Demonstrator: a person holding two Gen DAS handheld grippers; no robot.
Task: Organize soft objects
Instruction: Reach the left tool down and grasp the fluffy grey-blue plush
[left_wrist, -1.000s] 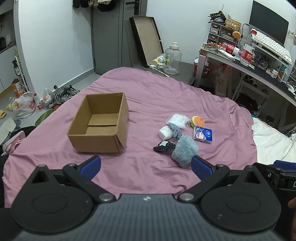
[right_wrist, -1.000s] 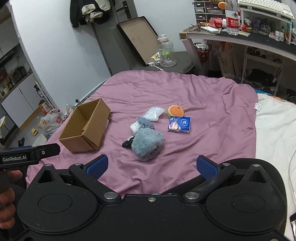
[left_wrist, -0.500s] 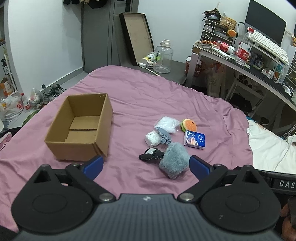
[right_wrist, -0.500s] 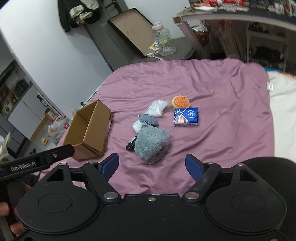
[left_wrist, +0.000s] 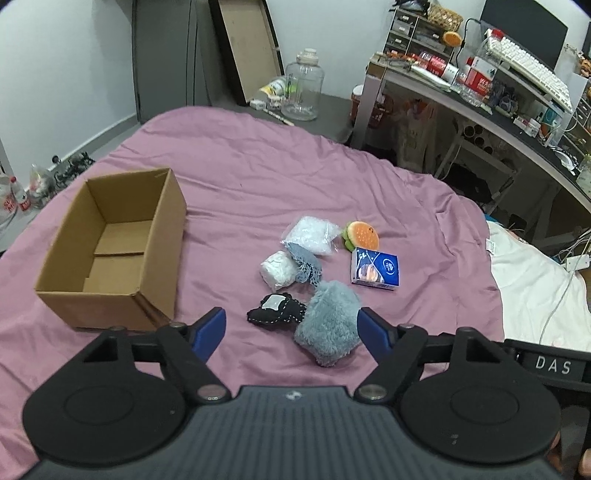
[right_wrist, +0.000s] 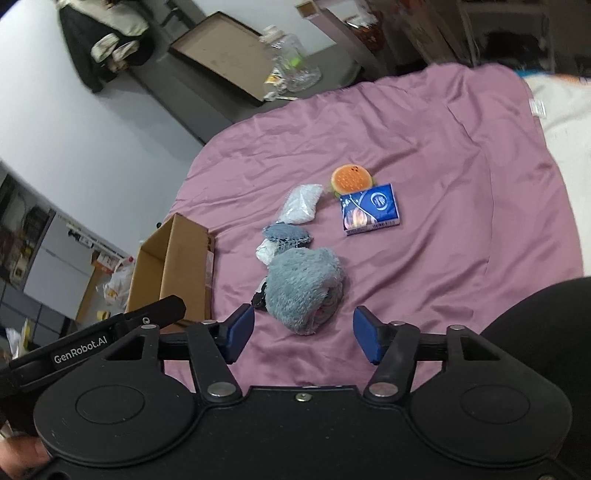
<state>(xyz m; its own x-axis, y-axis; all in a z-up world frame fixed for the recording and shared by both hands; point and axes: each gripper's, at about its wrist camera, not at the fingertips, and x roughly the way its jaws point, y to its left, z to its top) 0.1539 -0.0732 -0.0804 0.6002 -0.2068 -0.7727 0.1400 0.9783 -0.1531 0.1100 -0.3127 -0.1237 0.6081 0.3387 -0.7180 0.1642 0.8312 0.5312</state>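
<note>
Now both grippers, left gripper (left_wrist: 291, 328) and right gripper (right_wrist: 303, 334), hang open; the right one should descend centrally over the fluffy blue pouch (right_wrist: 301, 291).

In the right wrist view, the black pouch (right_wrist: 258, 295) is being almost wholly hidden behind the fluffy grey plush (right_wrist: 303, 291), and the white bundle (right_wrist: 266, 253) is being partly covered by it. The cardboard box (right_wrist: 173, 269) interior is being hidden there.
</note>
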